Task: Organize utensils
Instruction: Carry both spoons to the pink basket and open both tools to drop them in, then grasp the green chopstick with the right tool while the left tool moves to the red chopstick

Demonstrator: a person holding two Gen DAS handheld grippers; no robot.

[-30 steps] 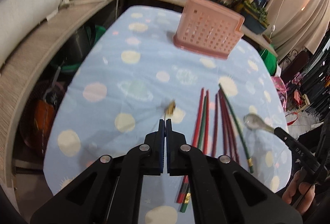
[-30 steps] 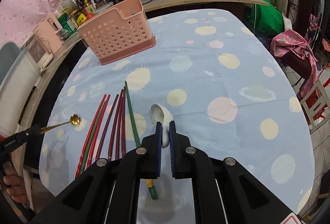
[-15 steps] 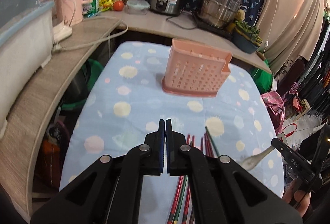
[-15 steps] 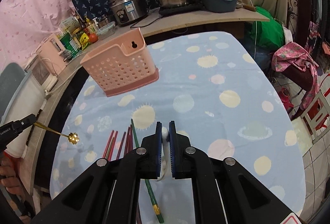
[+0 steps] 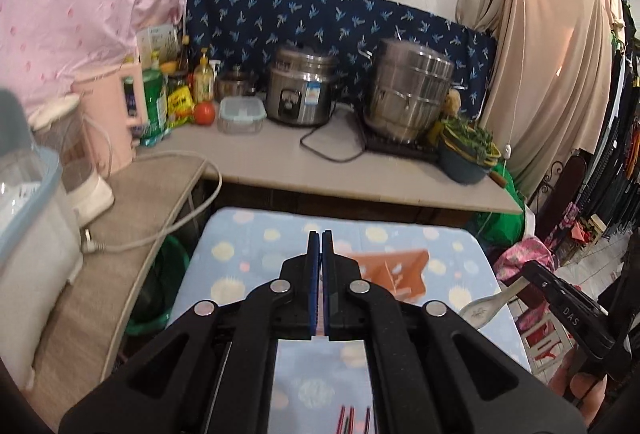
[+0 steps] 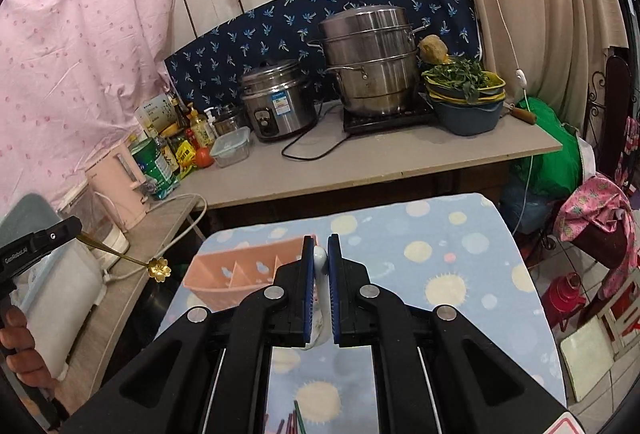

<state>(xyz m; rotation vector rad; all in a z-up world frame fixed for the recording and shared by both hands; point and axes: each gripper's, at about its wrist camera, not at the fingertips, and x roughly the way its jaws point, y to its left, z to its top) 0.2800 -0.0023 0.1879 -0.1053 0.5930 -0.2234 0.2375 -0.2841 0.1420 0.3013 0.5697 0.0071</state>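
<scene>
The table (image 6: 460,274), under a pale blue cloth printed with yellow and white discs, stands in front of an L-shaped counter (image 6: 380,162) backed by a navy patterned cloth (image 5: 340,22), with a pink sheet (image 6: 80,54) hung at left and beige curtains (image 5: 560,54) at right. On the counter: one rice cooker (image 6: 276,106), one stacked steamer pot (image 6: 372,62), one bowl of greens (image 6: 464,90), one pink kettle (image 5: 116,114), one tomato (image 5: 204,113), and one lidded food box (image 5: 241,113). My right gripper (image 6: 321,254) is clamped on the handle of one white spoon (image 6: 319,258); its bowl shows only in the left wrist view (image 5: 478,312), at far right. My left gripper (image 5: 321,248) is pressed fully closed on the thin handle of one gold flower-headed spoon (image 6: 157,268), which only the right wrist view shows, held in the air at left over the counter's edge. One pink utensil basket (image 6: 240,270), divided into compartments, sits on the table beyond both grippers, blurred in the left view. The ends of several red and green chopsticks (image 6: 290,422) lie at the near edge; their number cannot be counted.
</scene>
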